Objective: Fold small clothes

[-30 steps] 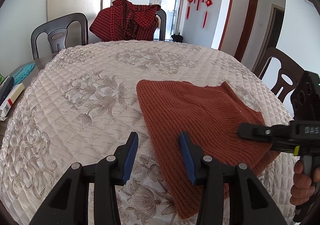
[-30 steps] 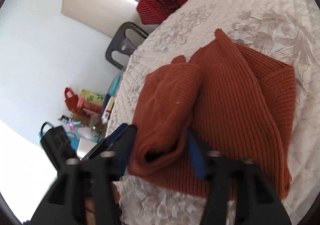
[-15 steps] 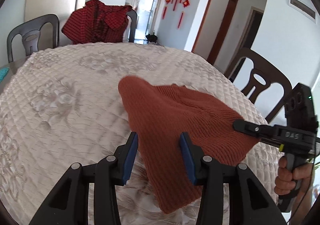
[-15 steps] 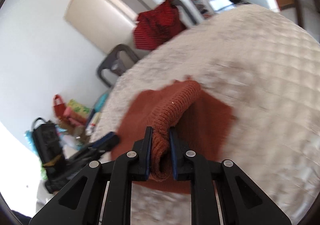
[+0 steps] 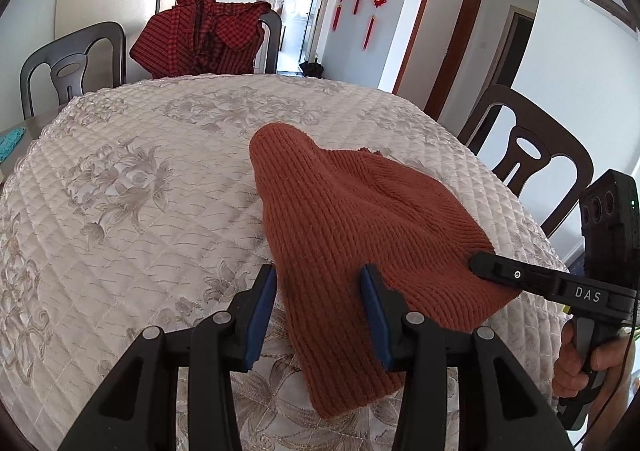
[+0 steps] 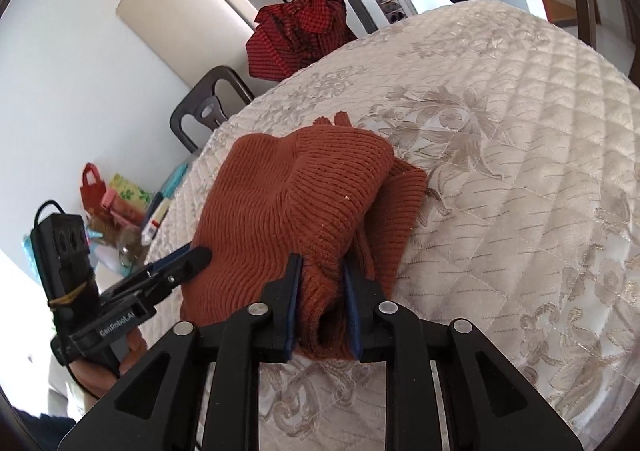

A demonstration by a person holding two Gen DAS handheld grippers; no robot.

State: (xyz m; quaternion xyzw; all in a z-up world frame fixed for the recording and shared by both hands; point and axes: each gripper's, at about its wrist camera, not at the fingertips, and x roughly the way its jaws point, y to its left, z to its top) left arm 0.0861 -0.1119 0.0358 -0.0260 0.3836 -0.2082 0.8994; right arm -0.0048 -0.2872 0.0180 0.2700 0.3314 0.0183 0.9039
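The right gripper (image 6: 322,305), jaws just reopening, clamps the rust knit garment's (image 6: 288,207) near edge; the left gripper (image 5: 320,313) straddles it, unclenched.

Left gripper (image 5: 318,303), right gripper (image 6: 322,301): black plastic frames, blue-lined jaws, silver pivot screws, white lettering.

knit garment (image 5: 360,219) lies on the table (image 5: 140,179), chairs (image 5: 528,155) behind it.
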